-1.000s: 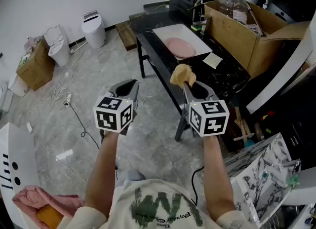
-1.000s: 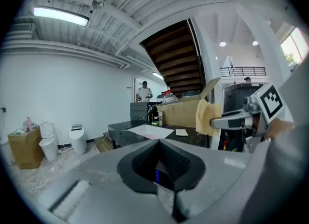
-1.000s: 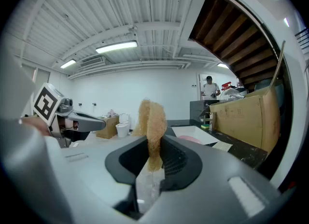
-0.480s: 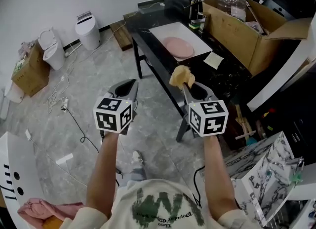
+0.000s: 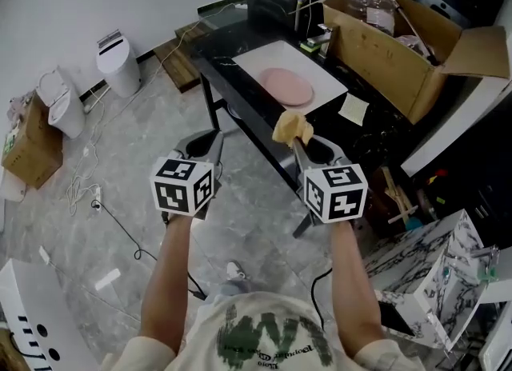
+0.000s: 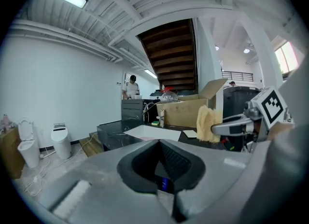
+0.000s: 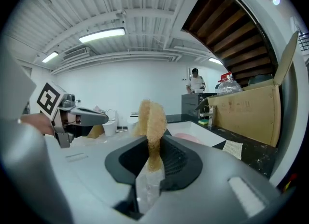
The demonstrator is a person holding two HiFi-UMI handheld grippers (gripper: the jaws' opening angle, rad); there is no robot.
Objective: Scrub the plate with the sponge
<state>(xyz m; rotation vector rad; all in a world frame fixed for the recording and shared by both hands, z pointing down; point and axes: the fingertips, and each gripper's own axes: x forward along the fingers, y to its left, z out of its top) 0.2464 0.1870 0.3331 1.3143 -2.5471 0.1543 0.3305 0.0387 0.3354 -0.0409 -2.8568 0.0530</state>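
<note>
Yellow sponge (image 7: 150,119) pinched in right tongs (image 7: 150,167)

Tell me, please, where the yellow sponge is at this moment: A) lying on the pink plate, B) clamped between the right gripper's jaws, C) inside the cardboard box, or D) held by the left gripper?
B: the right gripper view shows the sponge pinched upright between the shut jaws of the right gripper, well short of the pink plate ahead.
</note>
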